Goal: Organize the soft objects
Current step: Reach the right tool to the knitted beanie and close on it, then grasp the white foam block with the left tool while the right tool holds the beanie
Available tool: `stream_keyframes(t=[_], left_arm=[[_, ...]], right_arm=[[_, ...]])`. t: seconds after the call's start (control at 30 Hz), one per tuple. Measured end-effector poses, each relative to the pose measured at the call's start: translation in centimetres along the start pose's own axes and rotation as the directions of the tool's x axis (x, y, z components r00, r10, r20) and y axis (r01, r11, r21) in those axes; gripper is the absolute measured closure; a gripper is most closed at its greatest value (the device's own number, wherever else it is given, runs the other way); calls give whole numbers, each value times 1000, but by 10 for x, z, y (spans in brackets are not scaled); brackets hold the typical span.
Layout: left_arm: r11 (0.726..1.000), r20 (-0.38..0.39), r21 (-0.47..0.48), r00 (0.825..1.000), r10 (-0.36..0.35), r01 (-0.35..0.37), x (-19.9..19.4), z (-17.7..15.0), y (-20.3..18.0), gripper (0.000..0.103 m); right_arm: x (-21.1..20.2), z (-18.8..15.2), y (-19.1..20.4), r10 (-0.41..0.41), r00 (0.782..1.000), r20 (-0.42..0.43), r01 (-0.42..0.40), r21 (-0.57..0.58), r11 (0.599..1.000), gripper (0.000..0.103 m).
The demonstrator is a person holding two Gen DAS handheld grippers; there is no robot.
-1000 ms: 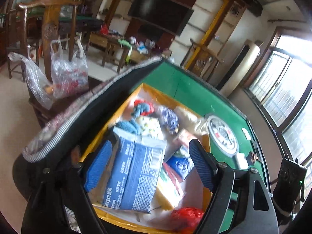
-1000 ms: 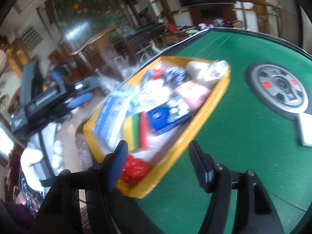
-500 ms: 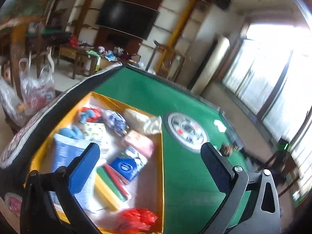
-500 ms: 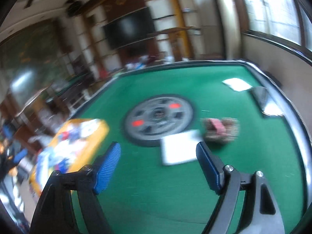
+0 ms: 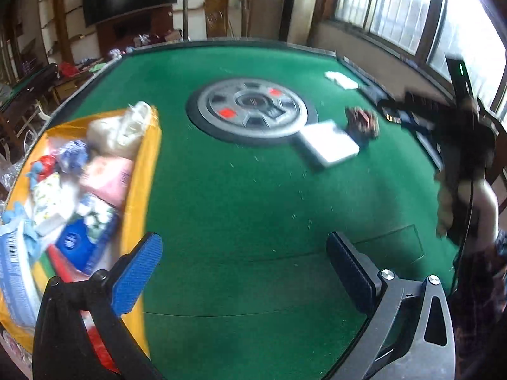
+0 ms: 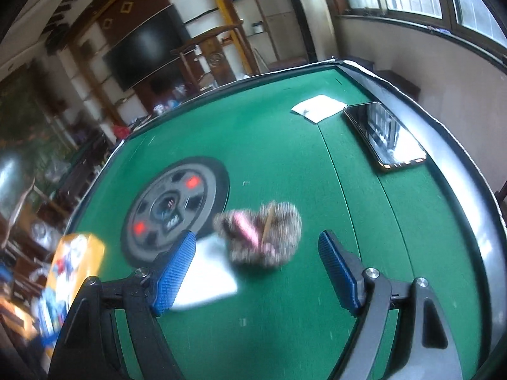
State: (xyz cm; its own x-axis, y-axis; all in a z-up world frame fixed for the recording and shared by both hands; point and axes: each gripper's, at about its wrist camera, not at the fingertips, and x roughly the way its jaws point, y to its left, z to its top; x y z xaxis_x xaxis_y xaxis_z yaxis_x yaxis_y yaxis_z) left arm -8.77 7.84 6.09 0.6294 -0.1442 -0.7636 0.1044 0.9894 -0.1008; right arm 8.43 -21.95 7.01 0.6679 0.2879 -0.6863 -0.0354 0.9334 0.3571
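Reaching for the next item looks like the step in hand: the right gripper (image 6: 255, 270) points down at a fuzzy brown-and-pink bundle (image 6: 258, 232) lying on the green table (image 6: 285, 145), with the bundle framed in the gap between its blue pads (image 6: 172, 272) but apart from them. Its jaws have just been opening and nothing is between them. From the left wrist view the left gripper (image 5: 244, 272) also stands wide apart and empty over bare felt — its jaws have just been opening too, with nothing held.

The bundle sits at about 4 o'clock from the round grey hub (image 6: 176, 204) in the table's centre, touching the corner of a white flat pad (image 6: 207, 272) — blur hides exactly how they overlap. My judgement: the next move calls for lowering the right gripper over the bundle, closing on its soft bulk without catching the pad, then carrying it across.

At 9 o'clock in the left view stands the yellow tray (image 5: 142, 174), already crowded: a pale plastic bag (image 5: 123, 128), a pink pack (image 5: 107, 177), a blue box (image 5: 79, 243), a blue-and-white pack (image 5: 12, 281), small cloth items. Free room seems scarce.
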Motion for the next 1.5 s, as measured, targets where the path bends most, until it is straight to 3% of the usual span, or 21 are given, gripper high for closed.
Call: stream_keyframes(t=[0.2, 0.4, 0.57, 0.63, 0.73, 1.5], left_arm=[[997, -96, 64, 994, 44, -38, 28, -8, -33, 0], [995, -164, 80, 984, 74, -62, 50, -14, -39, 0], [996, -220, 71, 973, 68, -54, 64, -18, -40, 0], [995, -210, 82, 975, 76, -60, 65, -20, -43, 0], [995, -208, 82, 975, 72, -56, 66, -20, -43, 0], [995, -165, 76, 984, 72, -60, 69, -20, -42, 0]], right_arm=[[34, 14, 5, -20, 999, -36, 20, -21, 1000, 28], [59, 1, 0, -29, 993, -112, 22, -62, 998, 28], [58, -3, -7, 7, 992, -122, -11, -35, 999, 28], [59, -4, -7, 3, 992, -123, -9, -49, 999, 29], [59, -4, -5, 2, 992, -126, -10, -57, 998, 40], [52, -4, -18, -13, 989, -148, 8, -36, 999, 41]])
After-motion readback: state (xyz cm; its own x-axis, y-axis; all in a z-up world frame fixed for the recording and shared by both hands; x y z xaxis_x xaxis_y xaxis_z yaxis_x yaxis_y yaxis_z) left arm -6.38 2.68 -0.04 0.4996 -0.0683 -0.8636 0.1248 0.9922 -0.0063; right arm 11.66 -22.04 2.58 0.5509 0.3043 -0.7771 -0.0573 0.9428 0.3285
